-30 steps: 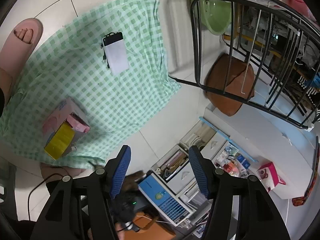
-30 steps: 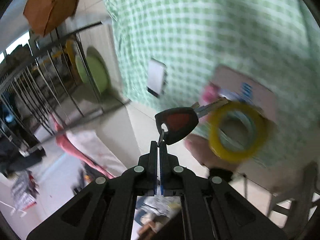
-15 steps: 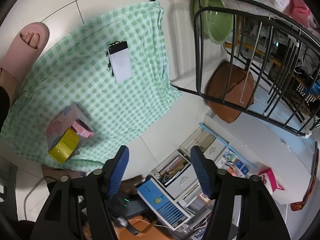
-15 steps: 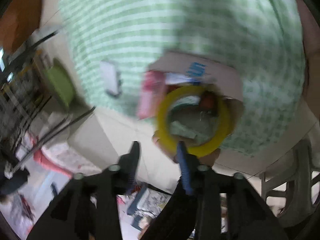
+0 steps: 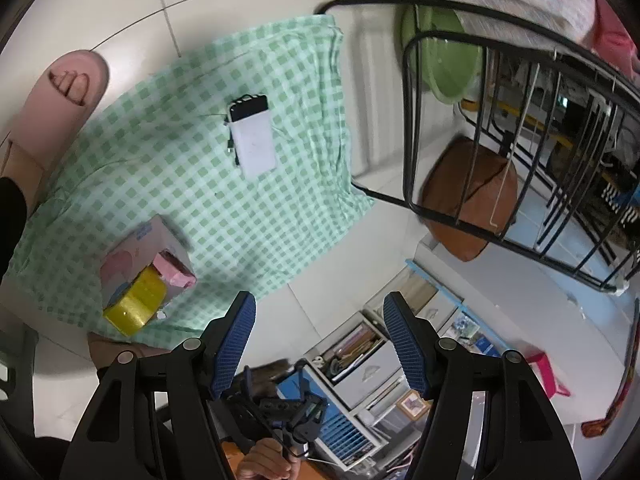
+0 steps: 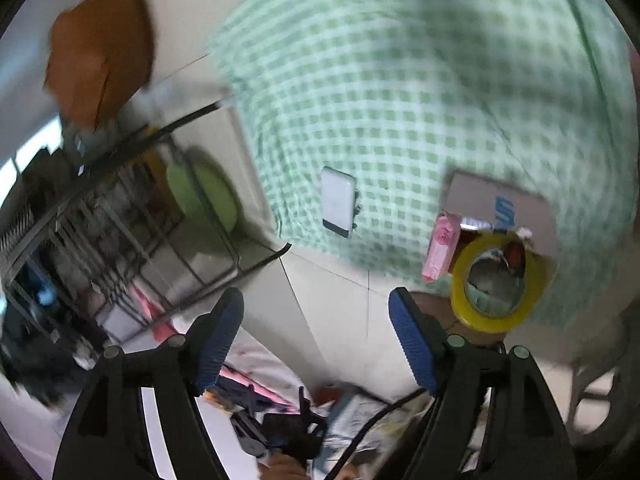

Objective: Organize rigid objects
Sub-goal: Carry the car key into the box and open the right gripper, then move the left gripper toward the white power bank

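A cardboard box (image 5: pixel 138 250) lies on a green checked cloth (image 5: pixel 208 168), its open end holding a yellow tape roll (image 5: pixel 136 302) and a pink item (image 5: pixel 176 272). In the right wrist view the box (image 6: pixel 500 208) and tape roll (image 6: pixel 496 286) show again, with the red key fob (image 6: pixel 516 256) inside behind the roll. A white power bank (image 5: pixel 253 140) lies on the cloth, and it also shows in the right wrist view (image 6: pixel 338 202). My left gripper (image 5: pixel 320 344) is open and empty above the floor. My right gripper (image 6: pixel 316 340) is open and empty, left of the box.
A black wire rack (image 5: pixel 500 128) stands right of the cloth, with a green basin (image 5: pixel 440 52) and a brown cushion (image 5: pixel 472 196) behind it. A foot in a pink slipper (image 5: pixel 56 108) rests on the cloth's left edge. Drawer units (image 5: pixel 368 364) sit below.
My right gripper was shut on the red key's ring; it has opened, the key now lies in the box behind the tape roll, and the gripper has pulled back left.
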